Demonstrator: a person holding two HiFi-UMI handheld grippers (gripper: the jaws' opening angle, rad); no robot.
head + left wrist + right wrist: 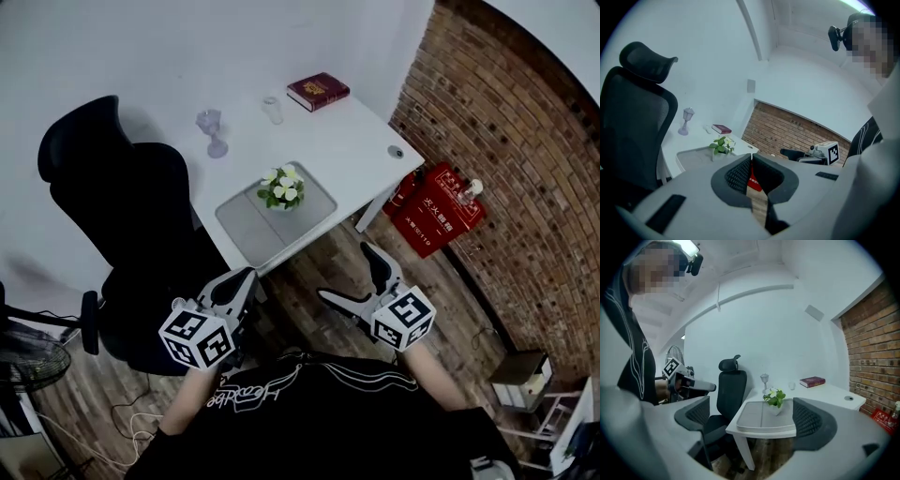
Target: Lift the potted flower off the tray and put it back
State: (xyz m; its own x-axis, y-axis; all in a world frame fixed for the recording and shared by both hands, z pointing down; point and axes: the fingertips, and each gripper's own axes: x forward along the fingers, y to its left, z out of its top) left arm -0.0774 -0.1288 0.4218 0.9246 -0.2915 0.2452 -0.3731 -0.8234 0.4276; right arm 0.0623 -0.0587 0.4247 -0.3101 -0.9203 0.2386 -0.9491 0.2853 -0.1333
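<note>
The potted flower (pixel 282 188) is standing upright in the far right part of the grey tray (pixel 246 230), which is lying on the near end of the white table (pixel 347 141). Both grippers are hanging well short of the table's near edge, apart from the pot and the tray.

The right gripper (pixel 356 279) is holding its jaws spread wide, with nothing touching the pads. In the right gripper view the pot is showing far off between the two jaws, closer to the right one. The left gripper (pixel 239 284) is holding its jaws together at the tips, with nothing clamped. In the left gripper view the pot is sitting beyond and to the left of them.

The head view alone is showing the red box (pixel 439 208) in full, on the floor right of the table. The left gripper view is showing only a red sliver behind the jaw tips. A book (pixel 318 90) and a goblet (pixel 212 131) are standing at the far end, and a black chair (pixel 122 216) is standing at the left.
</note>
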